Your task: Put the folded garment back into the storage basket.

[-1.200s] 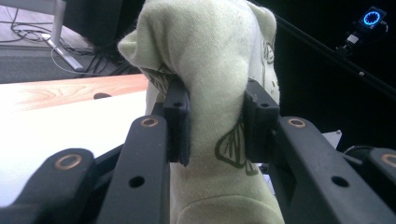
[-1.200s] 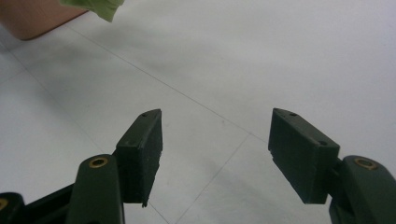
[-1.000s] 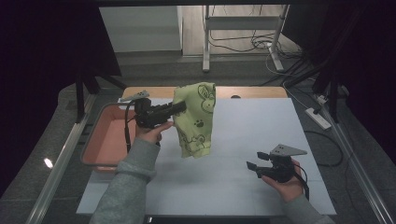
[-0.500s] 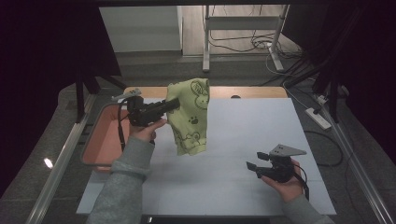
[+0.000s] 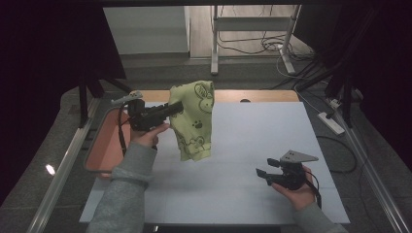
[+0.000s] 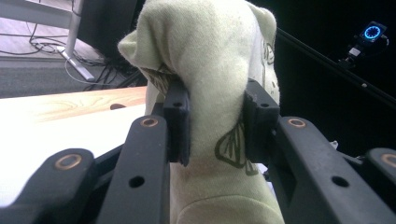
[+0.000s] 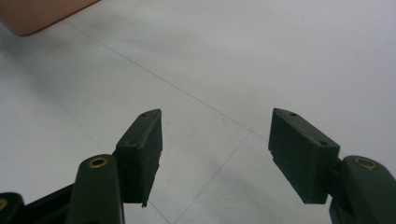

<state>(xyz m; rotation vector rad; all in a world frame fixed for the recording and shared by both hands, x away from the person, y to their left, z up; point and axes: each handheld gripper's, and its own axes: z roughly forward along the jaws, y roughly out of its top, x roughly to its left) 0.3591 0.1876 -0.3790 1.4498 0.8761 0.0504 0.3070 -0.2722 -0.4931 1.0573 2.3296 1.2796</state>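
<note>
Cloth [image 5: 193, 121] was pale green, printed with dark cartoon figures, and hung in the air above the table's [image 5: 252, 141] far-left part, its lower hem clear of the surface or nearly so. Soft knit by the look of it, light, no stiffness: it draped straight down from the one grip point and bulged over the jaw tops in the left gripper view [image 6: 210, 70]. Not fragile, not slippery; I judged the risk was bunching and swing, not a drop. Left gripper [image 5: 171, 109] was clamped on a gathered fold near the cloth's top edge, pads pressed into the fabric from both sides [image 6: 212, 121], jaws pointing level toward the table's middle. That bite looked thick, several layers, so a hold there should be secure, but it wouldn't spread the piece flat. Best second hold, in my view: a free bottom corner or side hem, single layer, pinched well in from the edge. Right gripper [image 5: 263, 174] sat low at the near-right of the table, well apart from the cloth, jaws spread with nothing between them [image 7: 215, 140]. Orange tray [image 5: 104, 145] lay at the table's left edge, just beside the left hand.
</note>
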